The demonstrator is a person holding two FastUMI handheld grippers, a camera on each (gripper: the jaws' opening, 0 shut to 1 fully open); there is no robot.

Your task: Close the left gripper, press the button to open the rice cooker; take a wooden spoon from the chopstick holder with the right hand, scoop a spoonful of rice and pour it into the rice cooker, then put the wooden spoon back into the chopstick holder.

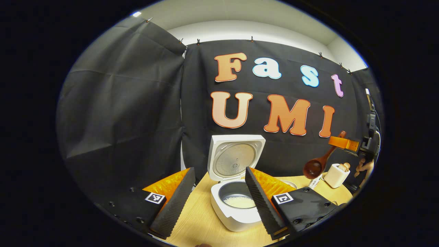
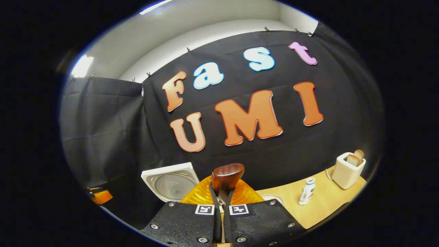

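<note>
My left gripper [image 1: 219,199] hovers with fingers apart before the rice cooker [image 1: 236,206], lid up, rice inside. Further right, my right gripper [image 2: 221,209] pinches the wooden spoon [image 1: 319,163] midair, probably heading back toward the chopstick holder [image 1: 336,175].

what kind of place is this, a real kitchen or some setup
Likely a staged recording booth, not a real kitchen: black cloth hangs as walls, and a rice cooker, toaster and small bottle sit on one wooden table.
</note>
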